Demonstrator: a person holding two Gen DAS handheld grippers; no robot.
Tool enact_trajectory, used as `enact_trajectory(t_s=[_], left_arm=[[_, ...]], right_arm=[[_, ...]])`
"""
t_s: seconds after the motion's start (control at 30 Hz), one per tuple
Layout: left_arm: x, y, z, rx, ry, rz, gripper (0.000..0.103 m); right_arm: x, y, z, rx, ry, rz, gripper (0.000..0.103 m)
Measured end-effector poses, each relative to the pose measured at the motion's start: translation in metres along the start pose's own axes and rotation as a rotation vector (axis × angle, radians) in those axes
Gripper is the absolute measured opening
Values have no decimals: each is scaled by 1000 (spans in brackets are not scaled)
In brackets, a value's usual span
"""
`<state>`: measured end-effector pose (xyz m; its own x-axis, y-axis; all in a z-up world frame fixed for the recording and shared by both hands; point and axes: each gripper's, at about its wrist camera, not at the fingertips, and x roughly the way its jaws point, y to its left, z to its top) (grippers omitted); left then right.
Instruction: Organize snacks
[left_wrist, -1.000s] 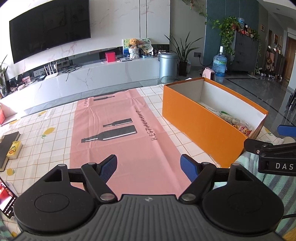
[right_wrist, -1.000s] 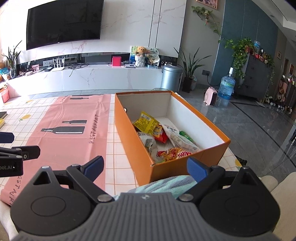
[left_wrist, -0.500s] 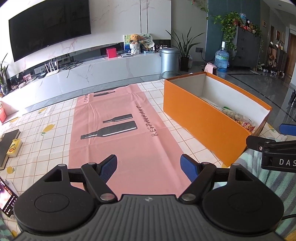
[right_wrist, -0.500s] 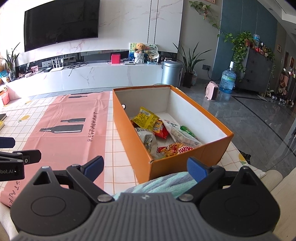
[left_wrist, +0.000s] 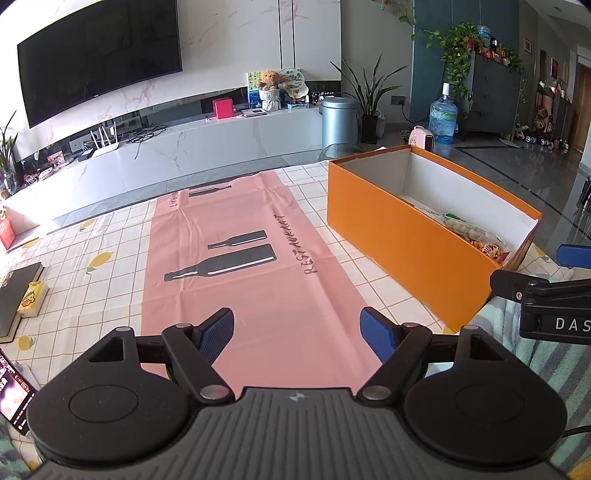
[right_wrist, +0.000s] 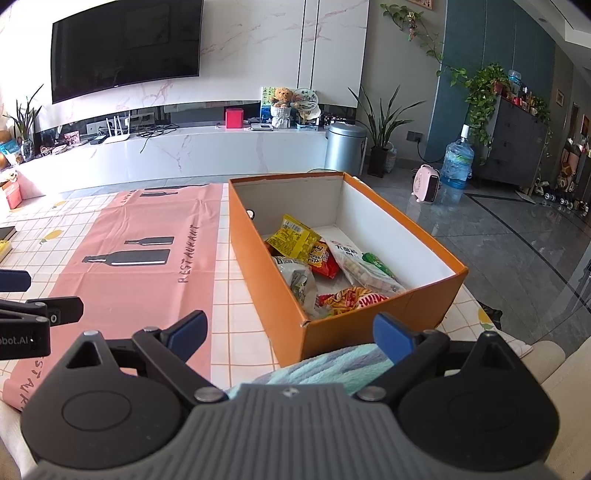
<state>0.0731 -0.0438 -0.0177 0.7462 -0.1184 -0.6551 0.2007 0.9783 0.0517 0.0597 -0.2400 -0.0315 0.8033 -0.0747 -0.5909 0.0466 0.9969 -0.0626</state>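
Both sets of tongs are hanging over the worktop with their blue pads spread wide and nothing between them. The left tongs are hovering above the pink runner, the one printed with black bottles, which is lying flat just left of the orange box. The right tongs are sitting at the near end of the orange box, over a fold of striped teal fabric that is touching the box's near wall.

Inside the orange box the snacks are lying piled toward the near end: a yellow packet is leaning against the left wall, a red packet is tucked just beside it, a clear bag of pale round pieces is stretching along the middle, a grey-white pouch is resting against the left wall, and an orange-red bag is lying nearest the near wall. The far end of the box is showing its white floor.

From the left view only the tops of the snacks are peeking over the box's long orange side. Well to the left of the box, at the worktop's edge, a dark book is lying with a small yellow pack touching it.
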Motion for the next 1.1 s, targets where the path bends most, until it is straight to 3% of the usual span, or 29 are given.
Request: enact_trajectory(t_s=[1.1], left_arm=[[-7, 1, 2, -3, -1, 9, 91]], right_arm=[[-4, 1, 1, -3, -11, -6, 94]])
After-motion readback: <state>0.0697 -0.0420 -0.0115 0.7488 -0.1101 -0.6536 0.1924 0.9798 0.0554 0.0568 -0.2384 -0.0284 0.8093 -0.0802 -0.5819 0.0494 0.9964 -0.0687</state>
